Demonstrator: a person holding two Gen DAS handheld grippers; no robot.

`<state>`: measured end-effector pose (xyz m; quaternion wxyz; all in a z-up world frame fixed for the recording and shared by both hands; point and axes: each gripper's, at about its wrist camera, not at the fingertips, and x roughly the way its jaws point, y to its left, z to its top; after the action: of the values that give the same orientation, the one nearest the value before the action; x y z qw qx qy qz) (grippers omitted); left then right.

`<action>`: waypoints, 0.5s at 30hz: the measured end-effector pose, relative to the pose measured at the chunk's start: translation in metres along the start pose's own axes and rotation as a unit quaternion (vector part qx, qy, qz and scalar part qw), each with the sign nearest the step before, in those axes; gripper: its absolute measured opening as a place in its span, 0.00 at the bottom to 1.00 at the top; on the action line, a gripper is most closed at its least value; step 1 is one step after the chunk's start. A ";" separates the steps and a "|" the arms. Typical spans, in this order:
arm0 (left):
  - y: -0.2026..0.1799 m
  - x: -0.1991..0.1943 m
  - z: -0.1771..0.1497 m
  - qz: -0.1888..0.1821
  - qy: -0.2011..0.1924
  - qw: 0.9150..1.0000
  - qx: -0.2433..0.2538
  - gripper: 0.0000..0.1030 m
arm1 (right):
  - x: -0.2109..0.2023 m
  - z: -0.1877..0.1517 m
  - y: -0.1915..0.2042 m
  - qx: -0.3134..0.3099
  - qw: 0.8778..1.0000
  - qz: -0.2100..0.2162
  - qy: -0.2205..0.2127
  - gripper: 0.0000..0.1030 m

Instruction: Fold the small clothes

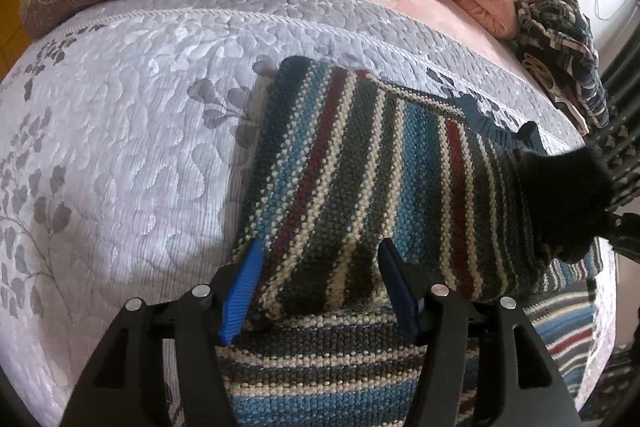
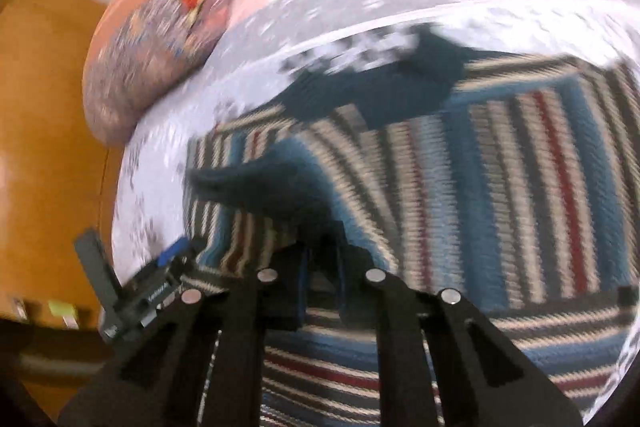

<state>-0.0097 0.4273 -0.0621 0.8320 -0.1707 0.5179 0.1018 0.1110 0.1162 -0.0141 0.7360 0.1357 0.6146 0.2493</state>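
Striped knit sweater (image 1: 360, 163) is shown mid-fold on the quilted bed cover (image 1: 120, 107), one layer doubled over another.

A fold is judged to be in hand: the upper layer is draped over the lower striped layer, its dark teal ribbed edge (image 2: 372, 87) seen at the far side. The left tool (image 1: 320, 287) is spread, its blue pads set to either side of the folded edge without a clear pinch. The right tool (image 2: 320, 287) is blurred; whether cloth is pinched cannot be told. Next, the layer would need laying flat and smoothing.
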 end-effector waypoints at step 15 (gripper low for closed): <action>-0.009 0.003 0.002 0.021 0.006 1.000 0.010 0.62 | -0.016 -0.017 -0.124 0.134 0.989 -0.052 0.028 0.19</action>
<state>-0.0034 0.4199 -0.0628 0.8280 -0.1526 0.5276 0.1128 0.1171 0.0019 -0.0669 0.7059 0.1940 0.6687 0.1296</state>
